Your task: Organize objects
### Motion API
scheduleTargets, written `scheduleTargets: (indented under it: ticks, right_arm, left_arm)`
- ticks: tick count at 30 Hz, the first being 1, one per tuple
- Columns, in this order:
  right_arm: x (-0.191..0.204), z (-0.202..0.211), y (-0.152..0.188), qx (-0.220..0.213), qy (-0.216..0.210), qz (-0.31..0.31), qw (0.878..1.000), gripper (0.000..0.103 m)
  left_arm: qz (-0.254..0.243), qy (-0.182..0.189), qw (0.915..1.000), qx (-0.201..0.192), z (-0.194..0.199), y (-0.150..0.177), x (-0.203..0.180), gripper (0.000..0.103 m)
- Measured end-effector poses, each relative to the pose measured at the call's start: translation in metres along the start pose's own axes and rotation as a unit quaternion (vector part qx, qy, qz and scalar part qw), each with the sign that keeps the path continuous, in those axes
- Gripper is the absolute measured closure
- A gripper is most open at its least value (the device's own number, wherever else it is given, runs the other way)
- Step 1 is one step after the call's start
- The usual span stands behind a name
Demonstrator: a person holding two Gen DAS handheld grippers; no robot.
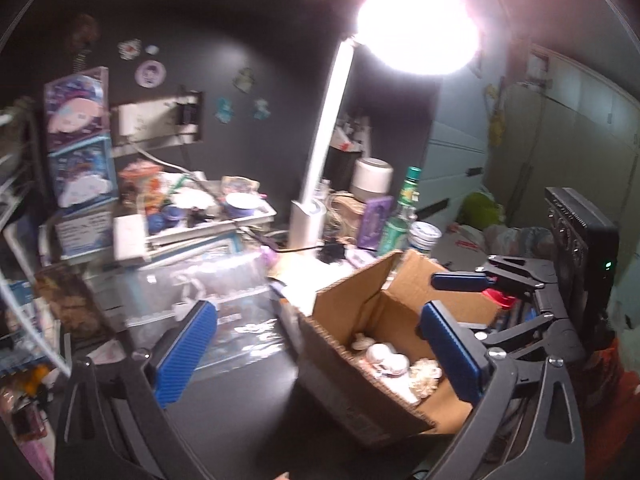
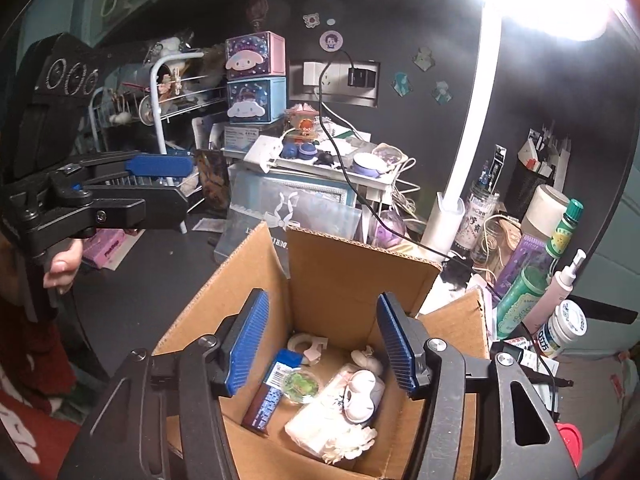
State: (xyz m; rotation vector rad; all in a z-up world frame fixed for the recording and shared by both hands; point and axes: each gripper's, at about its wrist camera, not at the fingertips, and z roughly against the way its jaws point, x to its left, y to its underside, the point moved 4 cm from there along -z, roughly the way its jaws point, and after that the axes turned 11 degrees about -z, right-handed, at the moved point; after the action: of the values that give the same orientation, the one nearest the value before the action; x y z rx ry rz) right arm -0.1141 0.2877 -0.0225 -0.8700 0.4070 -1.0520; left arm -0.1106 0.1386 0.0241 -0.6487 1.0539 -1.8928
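Note:
An open cardboard box (image 2: pixel 340 276) stands on the dark desk. Inside lie a dark blue packet (image 2: pixel 272 392), a round green badge (image 2: pixel 302 386), a white figure (image 2: pixel 362 396) and a pale wrapped packet (image 2: pixel 316 424). My right gripper (image 2: pixel 322 346) hangs open just above the box's mouth, with nothing between its blue pads. My left gripper (image 1: pixel 320 354) is wide open and empty, to the left of the box (image 1: pixel 348 312) and over the desk. In the right wrist view the left gripper (image 2: pixel 176 184) shows at the left edge, held by a hand (image 2: pixel 60 268).
A white desk lamp (image 2: pixel 452 208) rises behind the box, its light glaring. Bottles and tubes (image 2: pixel 520 304) crowd the right side. A cluttered white tray (image 2: pixel 320 164), stacked character drawers (image 2: pixel 256 80) and a wire rack (image 2: pixel 160 92) fill the back left. Clear plastic sleeves (image 1: pixel 240 312) lie left of the box.

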Motion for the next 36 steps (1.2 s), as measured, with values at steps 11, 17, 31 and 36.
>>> scheduleTargets:
  ticks: [11, 17, 31, 36]
  right_arm:
    - [0.020, 0.010, -0.003, -0.042, -0.026, 0.012, 0.999, 0.014]
    - [0.020, 0.020, -0.006, -0.073, -0.054, -0.005, 0.996, 0.008]
    - [0.020, 0.022, -0.006, -0.082, -0.053, -0.019, 0.995, 0.008]
    - [0.025, 0.022, -0.004, -0.081, -0.053, -0.016, 0.995, 0.008]
  left_arm:
    - [0.058, -0.142, 0.9880, -0.015, 0.039, 0.035, 0.031, 0.001]
    - [0.074, -0.151, 0.9855, -0.023, 0.047, 0.043, 0.032, 0.001]
    - [0.069, -0.151, 0.9858, -0.022, 0.050, 0.044, 0.028, 0.001]
    - [0.073, -0.152, 0.9854, -0.021, 0.051, 0.044, 0.031, 0.001]
